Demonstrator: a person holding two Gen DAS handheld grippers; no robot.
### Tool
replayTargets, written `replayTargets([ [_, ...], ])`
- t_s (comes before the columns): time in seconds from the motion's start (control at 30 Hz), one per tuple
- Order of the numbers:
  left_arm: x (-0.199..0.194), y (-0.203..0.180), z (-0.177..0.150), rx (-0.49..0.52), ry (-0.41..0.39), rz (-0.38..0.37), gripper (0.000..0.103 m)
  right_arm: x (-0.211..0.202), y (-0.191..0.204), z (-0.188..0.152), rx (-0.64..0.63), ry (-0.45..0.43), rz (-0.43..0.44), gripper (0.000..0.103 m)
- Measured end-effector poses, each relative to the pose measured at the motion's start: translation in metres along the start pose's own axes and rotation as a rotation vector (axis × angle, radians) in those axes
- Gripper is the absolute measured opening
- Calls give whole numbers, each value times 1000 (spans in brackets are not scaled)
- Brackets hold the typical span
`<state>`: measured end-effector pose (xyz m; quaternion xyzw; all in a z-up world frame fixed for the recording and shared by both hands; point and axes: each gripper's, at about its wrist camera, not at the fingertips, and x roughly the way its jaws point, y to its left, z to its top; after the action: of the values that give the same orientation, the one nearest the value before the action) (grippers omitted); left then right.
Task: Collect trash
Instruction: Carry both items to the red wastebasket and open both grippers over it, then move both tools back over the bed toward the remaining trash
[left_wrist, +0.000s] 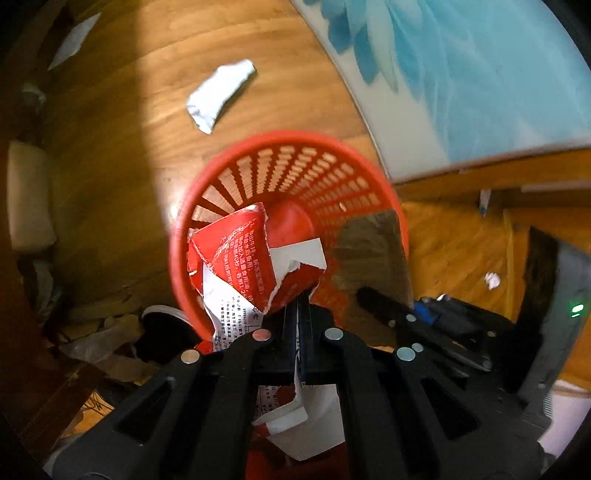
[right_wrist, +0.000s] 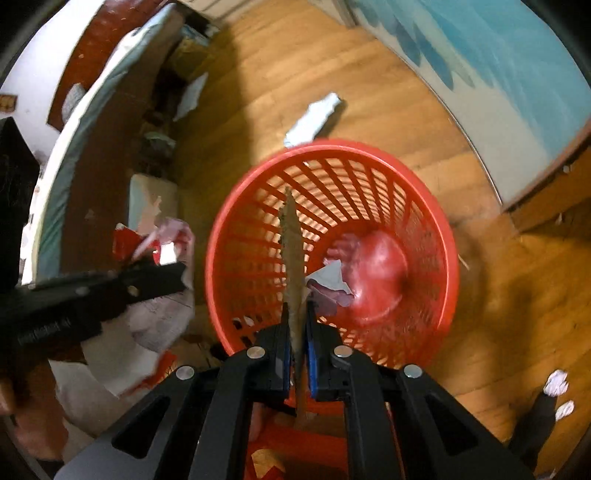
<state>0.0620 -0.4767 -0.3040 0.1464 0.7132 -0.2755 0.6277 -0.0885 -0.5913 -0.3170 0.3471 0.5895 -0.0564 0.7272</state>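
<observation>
A red slatted plastic basket (left_wrist: 295, 173) stands on the wood floor, seen from above in both views (right_wrist: 424, 206). My left gripper (left_wrist: 301, 314) is shut on a torn red and white printed wrapper (left_wrist: 240, 254) held over the basket's near rim. My right gripper (right_wrist: 297, 314) is shut on a flat brown piece of cardboard (right_wrist: 293, 251), seen edge-on, over the basket's mouth; it shows in the left wrist view (left_wrist: 373, 251) too. A white scrap (right_wrist: 330, 277) lies inside the basket. A crumpled white wrapper (left_wrist: 218, 96) lies on the floor beyond the basket.
A blue floral panel (left_wrist: 480, 74) borders the floor at the right. A white sheet (left_wrist: 74, 40) lies far left. A small white wad (left_wrist: 491, 280) lies on the floor at right. A bed edge (right_wrist: 92, 110) and clutter (left_wrist: 110, 332) stand at left.
</observation>
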Motion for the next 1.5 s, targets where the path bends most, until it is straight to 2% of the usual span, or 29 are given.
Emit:
replayTargets([
  [0.03,5,-6,-1,6,15,0,1,0,-2,0,9,5,1,14],
  [0.07,9,-11,-5,14,32,3,3,0,-6,1,17,-1,-8,28],
  [0.1,14,-13,-7,20,44,21,3,-3,-8,0,23,-13,-38,52],
  [0.13,17,-14,-8,26,54,61,11,-5,-13,-5,23,-23,-58,59],
  [0.17,19,-17,-6,31,62,82,31,-8,-16,-6,22,-34,-79,62],
  [0.2,19,-17,-8,36,64,105,41,-11,-20,-7,28,-41,-101,61],
  [0.23,18,-15,-6,36,59,118,66,-11,-25,-4,35,-44,-110,61],
  [0.27,13,-12,-6,28,42,117,76,-15,-30,-2,42,-51,-116,62],
  [0.3,11,-9,-4,16,30,109,81,-17,-33,1,44,-61,-123,62],
  [0.43,-13,1,0,-44,-23,76,81,-40,-31,13,33,-118,-145,62],
  [0.57,-46,20,3,-112,-79,72,81,-73,-6,26,-11,-192,-149,62],
  [0.63,-76,40,-1,-192,-132,56,81,-90,11,32,-44,-227,-137,62],
  [0.73,-147,71,-24,-266,-305,13,81,-117,51,39,-116,-279,-108,62],
  [0.83,-227,106,-70,-313,-528,4,81,-145,103,40,-213,-336,-69,64],
  [0.93,-306,151,-146,-415,-750,42,84,-171,165,37,-331,-394,-23,70],
  [1.03,-349,180,-216,-462,-905,108,90,-191,239,21,-479,-451,56,84],
  [1.07,-358,193,-246,-477,-963,159,92,-196,258,14,-519,-469,71,88],
  [1.13,-362,216,-294,-537,-999,272,92,-201,302,-2,-604,-495,133,88],
  [1.2,-360,235,-327,-598,-998,315,92,-204,335,-18,-654,-506,181,89],
  [1.27,-352,256,-362,-658,-1012,306,92,-200,368,-40,-715,-513,233,89],
  [1.33,-341,269,-382,-692,-1025,272,92,-187,389,-59,-760,-503,242,89],
  [1.43,-320,279,-397,-746,-998,273,92,-161,412,-80,-794,-417,271,89],
  [1.5,-311,283,-404,-776,-998,241,92,-152,427,-88,-828,-385,278,89],
])
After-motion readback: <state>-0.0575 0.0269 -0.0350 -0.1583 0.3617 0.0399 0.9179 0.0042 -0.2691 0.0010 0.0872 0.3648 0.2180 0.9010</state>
